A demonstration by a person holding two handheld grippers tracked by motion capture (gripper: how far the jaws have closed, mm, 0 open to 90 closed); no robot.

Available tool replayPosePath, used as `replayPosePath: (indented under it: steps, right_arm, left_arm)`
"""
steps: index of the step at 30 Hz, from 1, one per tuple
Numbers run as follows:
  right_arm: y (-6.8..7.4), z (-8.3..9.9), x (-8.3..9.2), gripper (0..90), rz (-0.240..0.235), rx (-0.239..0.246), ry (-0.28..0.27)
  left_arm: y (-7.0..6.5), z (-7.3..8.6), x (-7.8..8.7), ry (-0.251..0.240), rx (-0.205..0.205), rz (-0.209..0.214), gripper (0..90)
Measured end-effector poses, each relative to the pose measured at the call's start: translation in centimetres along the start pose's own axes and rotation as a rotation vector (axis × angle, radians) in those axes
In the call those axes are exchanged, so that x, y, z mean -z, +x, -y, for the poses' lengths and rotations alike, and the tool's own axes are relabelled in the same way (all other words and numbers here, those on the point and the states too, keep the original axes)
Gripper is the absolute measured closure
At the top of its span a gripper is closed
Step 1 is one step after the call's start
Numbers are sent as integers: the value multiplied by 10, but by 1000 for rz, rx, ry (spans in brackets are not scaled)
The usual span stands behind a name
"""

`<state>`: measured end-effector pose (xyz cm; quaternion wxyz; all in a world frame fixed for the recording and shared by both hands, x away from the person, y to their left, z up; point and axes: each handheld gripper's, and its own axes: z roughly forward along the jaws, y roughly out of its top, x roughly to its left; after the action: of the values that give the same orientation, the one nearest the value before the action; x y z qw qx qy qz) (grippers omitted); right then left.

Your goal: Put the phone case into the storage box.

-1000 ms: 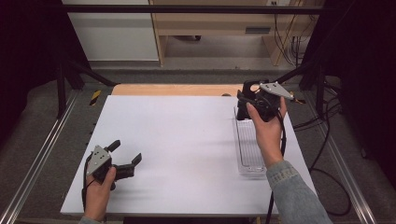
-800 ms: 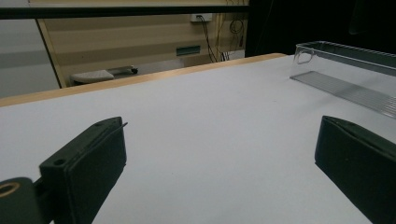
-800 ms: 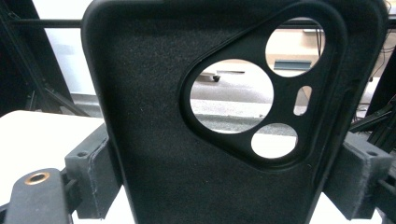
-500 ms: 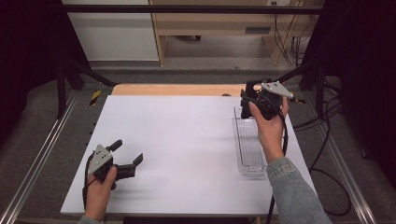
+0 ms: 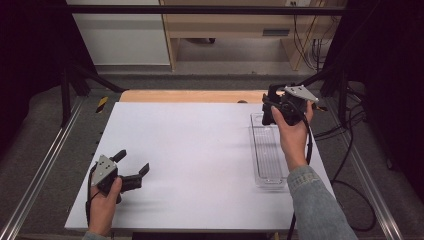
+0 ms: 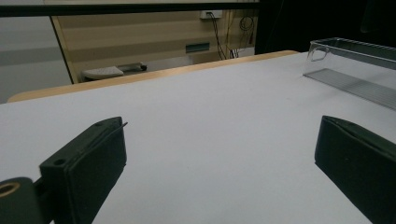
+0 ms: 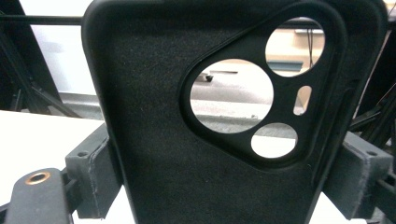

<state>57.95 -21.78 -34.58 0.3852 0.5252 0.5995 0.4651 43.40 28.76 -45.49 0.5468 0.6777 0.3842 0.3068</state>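
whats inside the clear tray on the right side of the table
The clear tray looks bare along the stretch that shows, down to its ribbed floor. Its far end is covered by the right gripper, which grips a black phone case, so that part cannot be checked.

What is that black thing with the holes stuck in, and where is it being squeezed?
The right hand-held gripper holds a black phone case, pinched by its two long side edges, camera holes at the top. The left hand-held gripper is open and holds nothing.

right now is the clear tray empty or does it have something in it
Empty, as far as shown: the clear tray shows only its ribbed bottom; its far end is hidden behind the right gripper holding a phone case.
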Motion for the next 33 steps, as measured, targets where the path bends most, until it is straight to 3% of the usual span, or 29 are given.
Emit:
replayPosePath:
  steps: [13, 23, 33]
  right_arm:
    - [1, 19, -29, 133, -1, -48, 32]
    - [11, 27, -38, 133, 0, -3, 48]
    - [9, 30, -44, 135, 6, -14, 46]
  left_arm:
    - [-3, 1, -1, 9, -12, -4, 24]
    - [-4, 1, 0, 1, -10, -3, 24]
    - [-4, 2, -2, 6, -9, 6, 25]
